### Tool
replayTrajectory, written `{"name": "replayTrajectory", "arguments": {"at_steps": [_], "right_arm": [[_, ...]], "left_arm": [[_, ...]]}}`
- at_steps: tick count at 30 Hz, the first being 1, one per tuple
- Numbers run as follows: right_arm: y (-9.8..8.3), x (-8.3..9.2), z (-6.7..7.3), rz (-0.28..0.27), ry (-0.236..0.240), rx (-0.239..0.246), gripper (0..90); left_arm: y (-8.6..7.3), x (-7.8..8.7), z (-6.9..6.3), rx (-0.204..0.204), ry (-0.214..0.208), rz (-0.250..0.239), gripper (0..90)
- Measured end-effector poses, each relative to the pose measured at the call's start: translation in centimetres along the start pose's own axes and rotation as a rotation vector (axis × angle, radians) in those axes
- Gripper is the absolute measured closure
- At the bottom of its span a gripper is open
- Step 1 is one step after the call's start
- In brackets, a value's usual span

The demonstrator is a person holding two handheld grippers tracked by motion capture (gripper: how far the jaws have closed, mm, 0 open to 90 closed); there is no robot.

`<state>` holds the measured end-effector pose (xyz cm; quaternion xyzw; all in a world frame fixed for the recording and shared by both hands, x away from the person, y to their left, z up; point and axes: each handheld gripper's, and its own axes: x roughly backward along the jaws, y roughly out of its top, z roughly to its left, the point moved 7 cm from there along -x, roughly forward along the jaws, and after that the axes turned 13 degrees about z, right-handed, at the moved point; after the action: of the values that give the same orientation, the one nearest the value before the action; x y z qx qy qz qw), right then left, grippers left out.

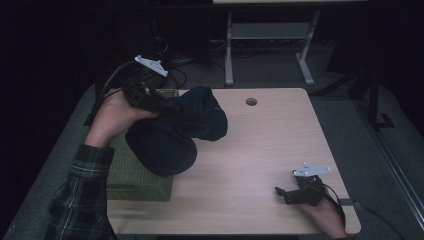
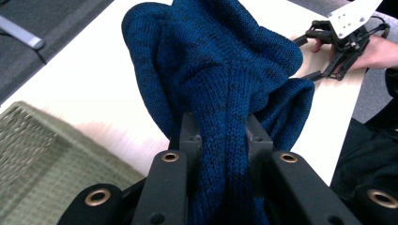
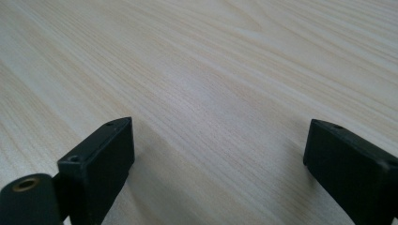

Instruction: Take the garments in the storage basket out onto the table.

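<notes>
so at this point i had the left gripper clamped on a bunched-up fold of the dark blue knitted sweater, jaws pinched tight on the wool with the fabric squeezed up between them and spilling out past the tips. from the high view the sweater hung off that gripper in a big lumpy bundle, raised over the left side of the light wooden table, its lower bulge hanging over the near edge of the olive green woven fabric bin that sat at the table's left edge. couldn't tell whether the bottom of the bundle was actually touching the bin or the tabletop. my left hand was up behind it, plaid sleeve coming in from the bottom left. the right gripper sat low by the near right corner of the table, well apart from the sweater, jaws spread wide with just bare wood grain between them, gripping nothing.
</notes>
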<state>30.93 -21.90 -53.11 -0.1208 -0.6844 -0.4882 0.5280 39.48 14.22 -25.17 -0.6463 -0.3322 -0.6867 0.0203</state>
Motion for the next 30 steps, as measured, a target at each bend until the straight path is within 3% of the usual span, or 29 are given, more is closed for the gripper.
{"name": "replayTrajectory", "arguments": {"at_steps": [14,30], "right_arm": [[0.0,0.0,0.0,0.000,0.002,-0.003,8.7],[0.0,0.0,0.0,0.000,-0.001,0.001,8.7]], "left_arm": [[3.2,-3.4,-2.0,-0.082,-0.022,0.056,75.1],[6.6,-8.8,-4.9,-0.119,-0.062,0.081,75.1]]}}
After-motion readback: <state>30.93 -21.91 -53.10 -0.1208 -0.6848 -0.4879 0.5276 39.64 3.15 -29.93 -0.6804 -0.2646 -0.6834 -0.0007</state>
